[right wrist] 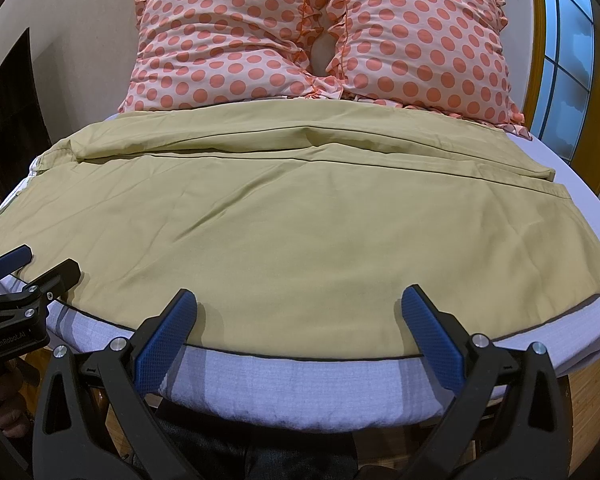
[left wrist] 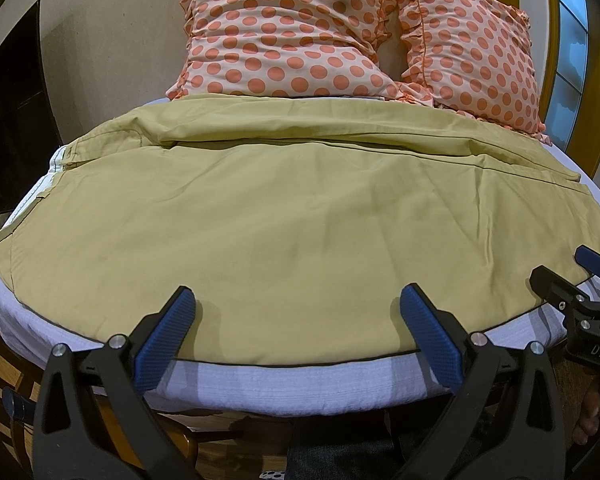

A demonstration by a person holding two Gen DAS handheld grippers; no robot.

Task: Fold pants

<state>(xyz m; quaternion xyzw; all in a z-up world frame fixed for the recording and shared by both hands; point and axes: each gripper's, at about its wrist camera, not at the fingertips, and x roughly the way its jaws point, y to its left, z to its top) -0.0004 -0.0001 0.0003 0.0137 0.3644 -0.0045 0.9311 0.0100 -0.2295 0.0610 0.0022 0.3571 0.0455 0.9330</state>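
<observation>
A: Your pants (left wrist: 284, 208) lie spread across the white bed (left wrist: 300, 380), one leg folded over the other, waistband off to your left side, hems to your right.

B: And your left gripper (left wrist: 298, 300) hangs over the near edge of the fabric, jaws spread wide, nothing between them.

A: Same for your right gripper (right wrist: 300, 300): fingers parted, gripping nothing, just above that near edge.

B: The two tools sit side by side. Behind the pants, two polka-dot pillows (right wrist: 320, 36) lean against the wall.
</observation>
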